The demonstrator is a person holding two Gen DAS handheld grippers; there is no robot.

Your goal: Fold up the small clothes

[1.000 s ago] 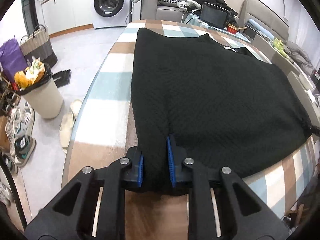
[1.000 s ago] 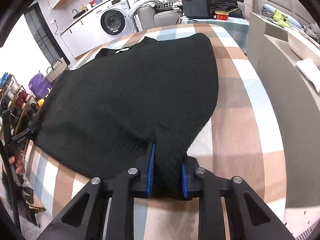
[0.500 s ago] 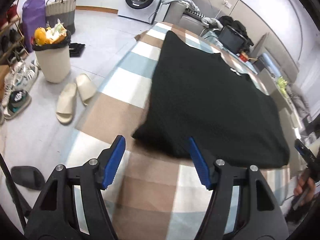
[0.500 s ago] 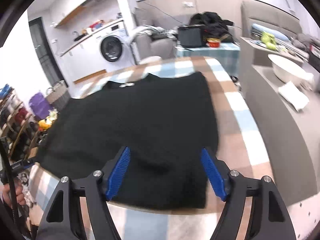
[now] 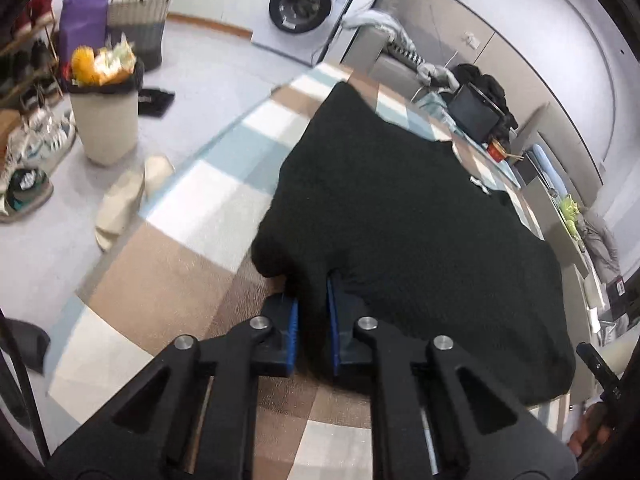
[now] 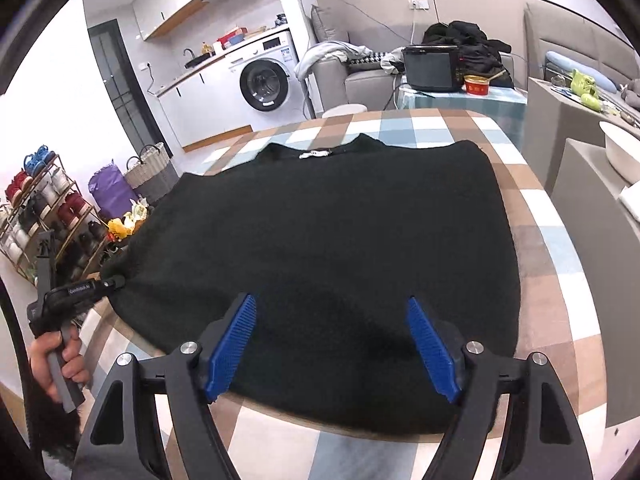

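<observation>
Left gripper (image 5: 311, 312), angled down, has just closed, seemingly pinching sweater (image 5: 400, 208) hem.

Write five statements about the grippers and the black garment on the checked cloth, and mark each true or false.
1. The left gripper is shut on the near hem of the black garment. True.
2. The right gripper is clamped on the garment. False: its jaws stand wide open, with garment lying between them.
3. The garment lies spread flat on the checked tablecloth. True.
4. The garment's neck label faces the near edge. False: it is at the far edge.
5. The garment is red. False: it is black.
</observation>
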